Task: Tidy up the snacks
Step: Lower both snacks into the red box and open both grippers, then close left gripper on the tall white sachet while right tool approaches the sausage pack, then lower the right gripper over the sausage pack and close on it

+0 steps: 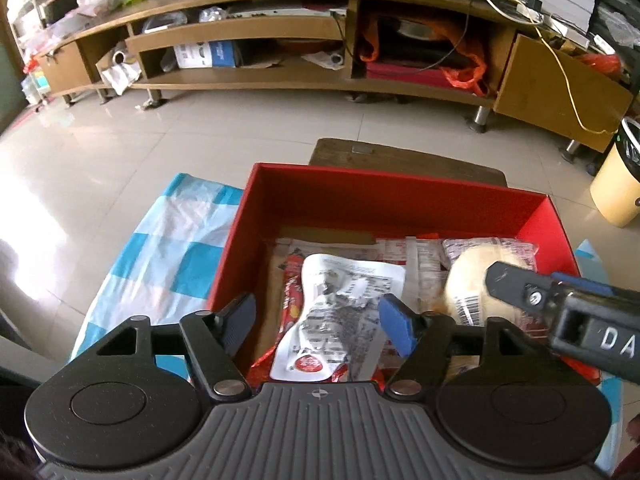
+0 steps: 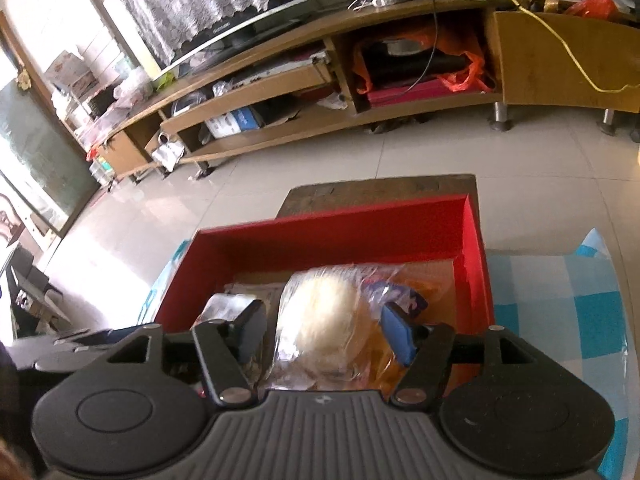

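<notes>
A red box (image 1: 384, 196) holds several snack packets. In the left wrist view my left gripper (image 1: 318, 320) is open above a white and red printed packet (image 1: 336, 316) that lies in the box, its fingers on either side of it. My right gripper (image 2: 322, 334) is open around a wrapped pale round bun (image 2: 324, 320) lying in the box (image 2: 320, 236). The bun also shows in the left wrist view (image 1: 468, 284), with the right gripper's finger (image 1: 516, 284) beside it.
The box sits on a blue and white checked cloth (image 1: 168, 256) and a dark wooden stool (image 1: 404, 156). A long wooden TV cabinet (image 1: 280, 24) with cluttered shelves runs along the back. A cream bin (image 1: 618, 184) stands at the right on the tiled floor.
</notes>
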The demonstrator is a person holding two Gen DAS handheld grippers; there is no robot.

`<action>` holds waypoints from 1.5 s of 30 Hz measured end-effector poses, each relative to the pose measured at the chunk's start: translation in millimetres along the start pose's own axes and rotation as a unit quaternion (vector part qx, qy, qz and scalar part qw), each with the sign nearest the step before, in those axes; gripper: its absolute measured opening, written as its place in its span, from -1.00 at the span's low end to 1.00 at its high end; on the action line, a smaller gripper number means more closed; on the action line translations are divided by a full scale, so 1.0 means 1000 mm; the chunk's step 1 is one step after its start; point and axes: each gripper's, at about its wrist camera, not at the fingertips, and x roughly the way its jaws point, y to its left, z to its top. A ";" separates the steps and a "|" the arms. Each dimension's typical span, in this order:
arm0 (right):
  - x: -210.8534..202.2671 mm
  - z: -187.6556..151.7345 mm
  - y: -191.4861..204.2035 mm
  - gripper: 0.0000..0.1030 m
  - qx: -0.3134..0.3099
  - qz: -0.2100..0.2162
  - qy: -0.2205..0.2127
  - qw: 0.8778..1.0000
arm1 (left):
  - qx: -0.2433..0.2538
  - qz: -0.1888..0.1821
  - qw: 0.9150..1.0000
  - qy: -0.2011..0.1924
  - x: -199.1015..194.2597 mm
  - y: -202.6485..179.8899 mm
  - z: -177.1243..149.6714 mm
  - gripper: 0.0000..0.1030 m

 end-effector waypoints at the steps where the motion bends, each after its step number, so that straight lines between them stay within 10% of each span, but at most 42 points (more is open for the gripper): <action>1: -0.001 0.000 0.001 0.28 -0.003 -0.004 -0.002 1.000 | -0.002 -0.002 1.000 0.000 -0.002 0.002 0.000 0.46; 13: -0.048 -0.018 -0.011 0.43 -0.020 -0.037 -0.004 0.999 | 0.017 -0.018 1.000 0.012 -0.038 -0.001 -0.034 0.58; 28: -0.098 -0.109 -0.039 0.51 -0.008 -0.060 0.091 0.994 | 0.030 -0.092 0.988 0.121 -0.082 0.001 -0.155 0.70; 38: -0.104 -0.128 -0.055 0.51 -0.005 -0.063 0.108 0.992 | 0.017 -0.067 0.979 0.192 -0.065 -0.016 -0.209 0.71; 45: -0.097 -0.133 -0.074 0.51 0.033 -0.066 0.122 0.990 | 0.057 -0.047 0.981 0.180 -0.066 -0.033 -0.219 0.02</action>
